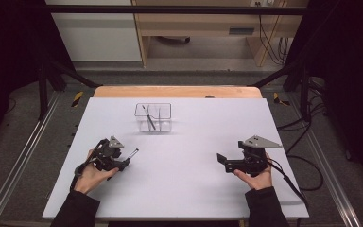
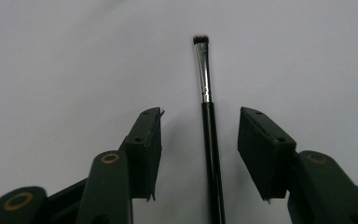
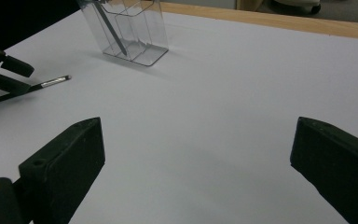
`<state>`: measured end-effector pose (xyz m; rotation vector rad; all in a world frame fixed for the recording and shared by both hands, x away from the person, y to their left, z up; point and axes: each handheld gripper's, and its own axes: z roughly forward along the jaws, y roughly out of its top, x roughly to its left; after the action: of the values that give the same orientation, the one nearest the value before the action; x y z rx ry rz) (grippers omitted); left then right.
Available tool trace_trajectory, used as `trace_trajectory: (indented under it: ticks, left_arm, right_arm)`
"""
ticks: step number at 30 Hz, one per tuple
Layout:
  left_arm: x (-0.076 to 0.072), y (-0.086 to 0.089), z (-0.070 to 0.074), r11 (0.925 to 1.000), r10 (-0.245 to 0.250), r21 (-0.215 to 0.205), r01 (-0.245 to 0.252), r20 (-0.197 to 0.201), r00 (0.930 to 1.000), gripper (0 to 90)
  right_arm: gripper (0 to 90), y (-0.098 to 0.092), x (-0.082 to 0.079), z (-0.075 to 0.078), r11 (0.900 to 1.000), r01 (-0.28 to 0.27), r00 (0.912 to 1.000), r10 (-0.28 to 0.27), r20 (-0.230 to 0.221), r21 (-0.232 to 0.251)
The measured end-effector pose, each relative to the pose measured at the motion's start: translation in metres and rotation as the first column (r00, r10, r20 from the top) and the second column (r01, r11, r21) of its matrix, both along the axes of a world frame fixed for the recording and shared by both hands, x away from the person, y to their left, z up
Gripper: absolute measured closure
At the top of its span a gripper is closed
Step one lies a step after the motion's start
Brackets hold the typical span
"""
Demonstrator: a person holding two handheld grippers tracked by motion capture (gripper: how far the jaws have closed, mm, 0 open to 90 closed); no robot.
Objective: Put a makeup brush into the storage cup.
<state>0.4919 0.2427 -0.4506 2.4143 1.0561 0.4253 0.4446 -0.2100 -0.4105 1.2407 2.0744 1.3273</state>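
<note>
Item 1, makeup brush [image 2: 210, 140]: slim black handle, silver ferrule, short dark bristle tip. It lies flat on the white table [image 1: 184, 161] at the left gripper's front end, bristles pointing away from the hand, toward the table's middle. In the left gripper view the handle runs straight up the gap between the two black jaws, with clear white table on either side of it; neither pad touches it

Item 2, left gripper [image 2: 199, 154]: held low over the table in the person's left hand [image 1: 90, 174] at the near left. The jaws stand partly open, astride the brush handle, gripping nothing

Item 3, right gripper [image 3: 196, 163]: held in the person's right hand [image 1: 255, 178] at the near right, well apart from the brush. Its jaws stand wide open over bare table, with nothing between them

Item 4, clear plastic organiser [image 1: 153, 117]: a see-through box with inner dividers, upright on the far middle of the table, well apart from both grippers. A second brush [image 1: 148, 118] leans tilted inside it; which compartment holds it cannot be told

Item 5, table: white top, with a wooden edge [image 1: 177, 91] showing along the far side
</note>
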Motion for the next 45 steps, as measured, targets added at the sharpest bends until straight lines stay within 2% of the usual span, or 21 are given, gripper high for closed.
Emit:
trace_trajectory:
  ticks: [2,8,10,13,23,31,37,45]
  left_arm:
    - [0.002,-0.002,0.002,0.9999,-0.015,0.0,0.015,-0.018,0.9997,52.6]
    - [0.01,-0.01,0.004,0.9981,-0.042,0.043,0.045,-0.07,0.9967,59.7]
    - [0.012,-0.01,0.005,0.9976,-0.045,0.05,0.048,-0.074,0.9963,62.2]
    - [0.014,-0.01,0.005,0.998,-0.045,0.04,0.049,-0.087,0.9952,65.8]
    - [0.018,-0.01,0.002,0.9971,-0.05,0.05,0.057,-0.129,0.9904,76.4]
    - [0.018,-0.013,0.002,0.9948,-0.06,0.072,0.073,-0.171,0.9834,79.7]
    - [0.019,-0.011,0.002,0.9964,-0.049,0.058,0.061,-0.186,0.9814,81.5]
    - [0.017,-0.013,0.002,0.9954,-0.047,0.074,0.062,-0.181,0.9823,83.1]
  right_arm:
    - [3.5,0.0,0.0,0.0,1.0,0.0,1.0,0.0,0.0,-0.001]
    - [3.4,0.0,0.0,0.0,1.0,-0.002,1.0,0.002,-0.005,-0.007]
    - [3.4,0.0,0.0,0.0,1.0,-0.004,1.0,0.004,-0.007,-0.006]
    - [3.4,0.0,0.0,-0.001,1.0,-0.004,1.0,0.004,-0.007,-0.007]
    - [3.4,0.0,0.0,-0.001,1.0,-0.005,0.9999,0.004,-0.012,-0.007]
    - [3.4,0.0,0.0,-0.001,1.0,-0.005,0.9999,0.005,-0.014,-0.006]
    - [3.3,0.0,0.0,-0.001,1.0,-0.006,0.9999,0.005,-0.016,-0.006]
    - [3.3,0.001,0.0,-0.001,1.0,-0.004,0.9999,0.004,-0.016,-0.005]
